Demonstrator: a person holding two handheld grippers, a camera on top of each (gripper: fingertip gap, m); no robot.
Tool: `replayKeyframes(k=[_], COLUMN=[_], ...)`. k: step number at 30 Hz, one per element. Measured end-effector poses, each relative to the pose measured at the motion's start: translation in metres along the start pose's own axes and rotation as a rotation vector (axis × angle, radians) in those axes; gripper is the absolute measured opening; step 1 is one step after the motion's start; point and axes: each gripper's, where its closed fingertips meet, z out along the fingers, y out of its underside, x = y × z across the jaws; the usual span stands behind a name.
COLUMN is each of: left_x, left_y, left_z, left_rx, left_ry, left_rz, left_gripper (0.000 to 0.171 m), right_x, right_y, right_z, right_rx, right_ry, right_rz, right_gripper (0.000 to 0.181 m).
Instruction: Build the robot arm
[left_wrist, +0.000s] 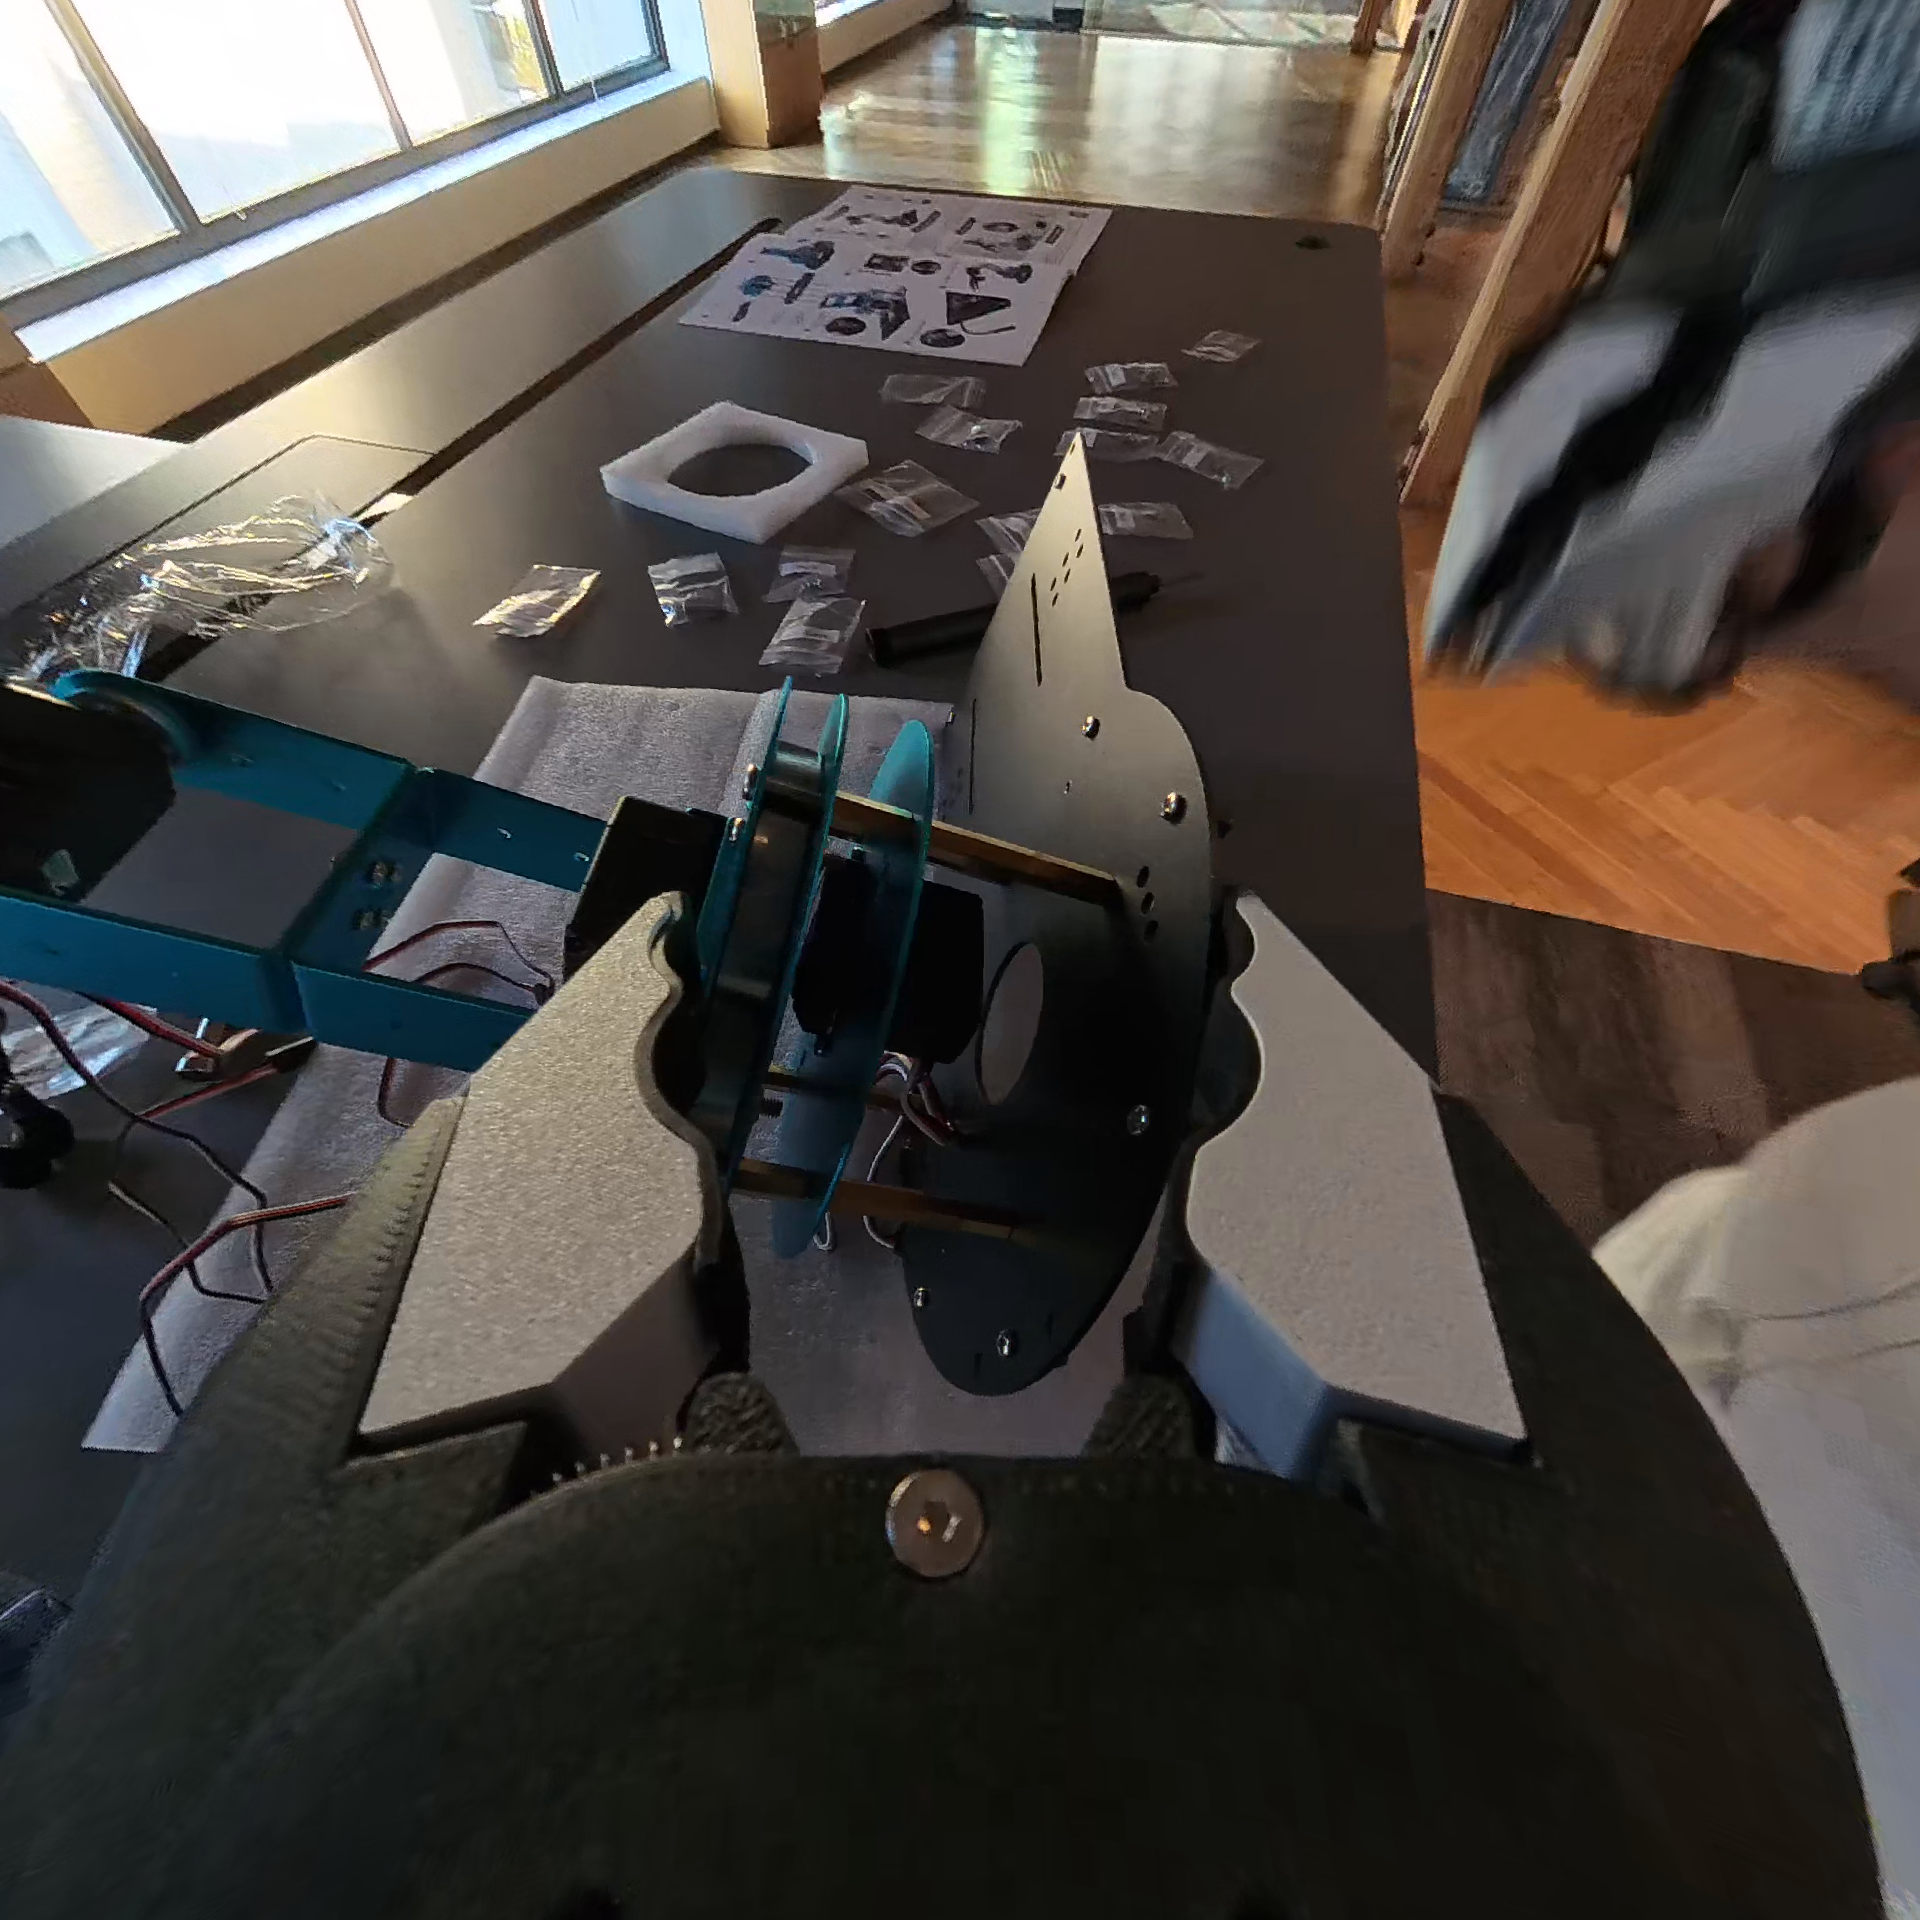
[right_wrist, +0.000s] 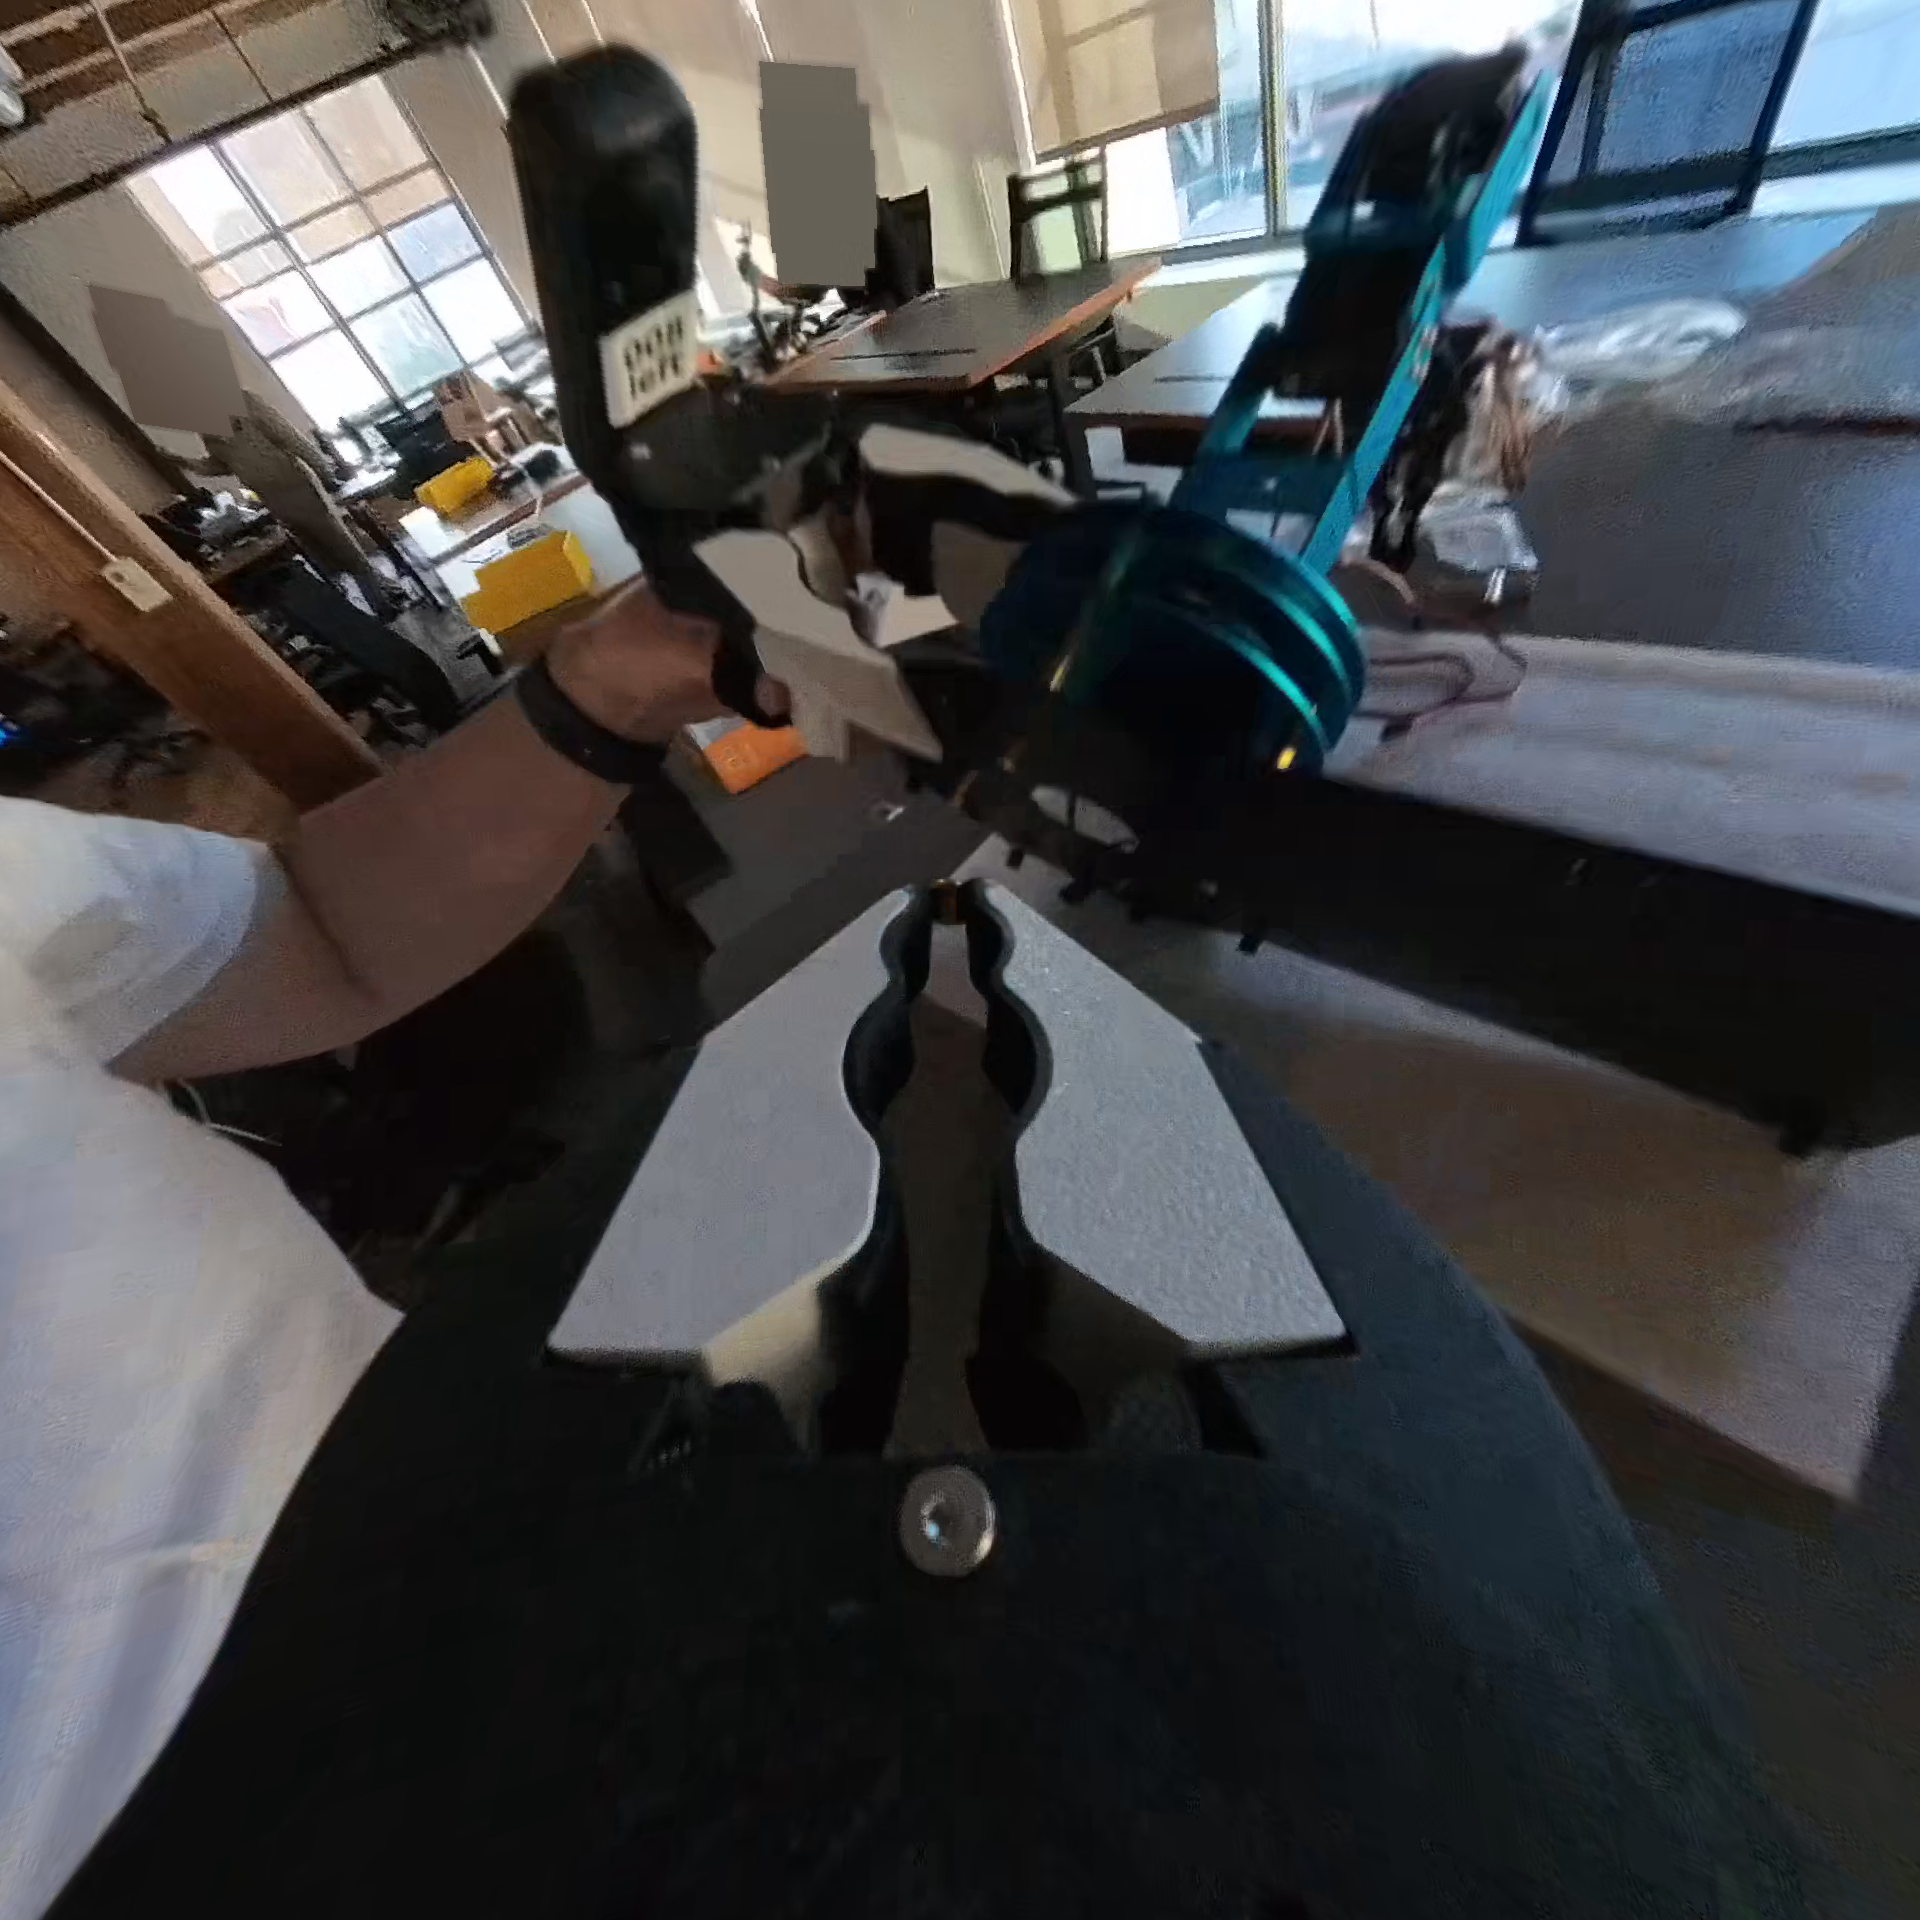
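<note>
My left gripper (left_wrist: 951, 935) is shut on the base of a small robot arm kit. Its fingers (left_wrist: 582, 1091) clamp across the teal discs (left_wrist: 790, 935) and the black base plate (left_wrist: 1081, 831), which brass standoffs (left_wrist: 997, 868) join. The teal arm links (left_wrist: 260, 862) stretch off to the left over the table. My right gripper (right_wrist: 943, 902) is shut on a small brass part (right_wrist: 943, 889) at its tips, just below the kit's base (right_wrist: 1247, 644). It shows blurred at the upper right of the left wrist view (left_wrist: 1662, 468). A hand (right_wrist: 644, 665) holds the left gripper (right_wrist: 935, 582).
The black table (left_wrist: 1247, 312) carries a printed sheet (left_wrist: 904, 275), a white foam frame (left_wrist: 732, 468), several small plastic bags (left_wrist: 914, 499), a black cylinder (left_wrist: 935, 629), a grey foam sheet (left_wrist: 623, 748) and red and black wires (left_wrist: 208, 1143). Wood floor (left_wrist: 1610, 810) lies to the right.
</note>
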Motion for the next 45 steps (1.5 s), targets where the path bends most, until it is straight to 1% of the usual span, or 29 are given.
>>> replayKeyframes(k=[3,5,6,9,13,15,19,21,23,26,30,33,35,36,38,40,42,43,45], left_x=[0.0,0.0,0.0,0.0,-0.001,-0.001,-0.001,-0.001,-0.001,0.001,0.002,-0.007,-0.013,-0.013,-0.002,0.017,0.042,0.053,0.064], left_y=[-0.001,0.0,0.001,0.001,0.001,0.001,0.0,0.001,0.0,-0.002,-0.007,-0.006,0.001,0.008,0.026,0.048,0.064,0.072,0.082], left_z=[0.0,0.0,0.0,0.0,0.001,0.001,0.0,0.0,-0.001,-0.005,-0.02,-0.042,-0.061,-0.07,-0.087,-0.099,-0.102,-0.101,-0.095], left_rx=[0.012,0.005,0.0,-0.006,0.002,0.016,0.022,0.017,0.026,0.07,0.145,0.207,0.232,0.232,0.217,0.205,0.223,0.217,0.224], left_ry=[-0.004,-0.004,-0.003,-0.009,-0.026,-0.029,-0.032,-0.029,-0.018,0.048,0.15,0.122,0.081,0.067,0.073,0.083,0.119,0.132,0.125], left_rz=[-0.001,-0.009,-0.018,-0.028,-0.002,0.004,0.0,-0.004,-0.001,-0.031,-0.146,-0.176,-0.242,-0.285,-0.372,-0.471,-0.561,-0.594,-0.632], left_gripper=[0.097,0.098,0.099,0.099,0.098,0.097,0.098,0.098,0.098,0.099,0.098,0.094,0.084,0.075,0.049,0.038,0.032,0.033,0.036], right_x=[0.012,0.018,0.018,0.024,0.041,0.042,0.052,0.055,0.058,0.059,0.056,0.055,0.051,0.048,0.032,0.01,-0.011,-0.019,-0.034], right_y=[0.044,0.062,0.065,0.069,0.077,0.073,0.075,0.077,0.071,0.073,0.074,0.074,0.071,0.068,0.06,0.055,0.049,0.048,0.048], right_z=[0.026,0.042,0.05,0.069,0.088,0.098,0.116,0.121,0.121,0.12,0.119,0.114,0.114,0.113,0.11,0.106,0.1,0.099,0.1], right_rx=[-0.062,-0.091,-0.086,-0.074,-0.094,-0.06,-0.054,-0.076,-0.054,-0.077,-0.08,-0.076,-0.068,-0.056,-0.018,0.017,0.06,0.072,0.083], right_ry=[0.032,0.055,0.059,0.117,0.274,0.305,0.432,0.485,0.548,0.599,0.603,0.605,0.577,0.569,0.517,0.461,0.436,0.42,0.386], right_rz=[0.106,0.156,0.172,0.202,0.192,0.221,0.197,0.175,0.126,0.088,0.08,0.054,0.01,-0.024,-0.124,-0.229,-0.314,-0.344,-0.391], right_gripper=[0.005,0.005,0.005,0.005,0.005,0.005,0.005,0.005,0.004,0.004,0.005,0.005,0.005,0.005,0.005,0.005,0.005,0.005,0.005])
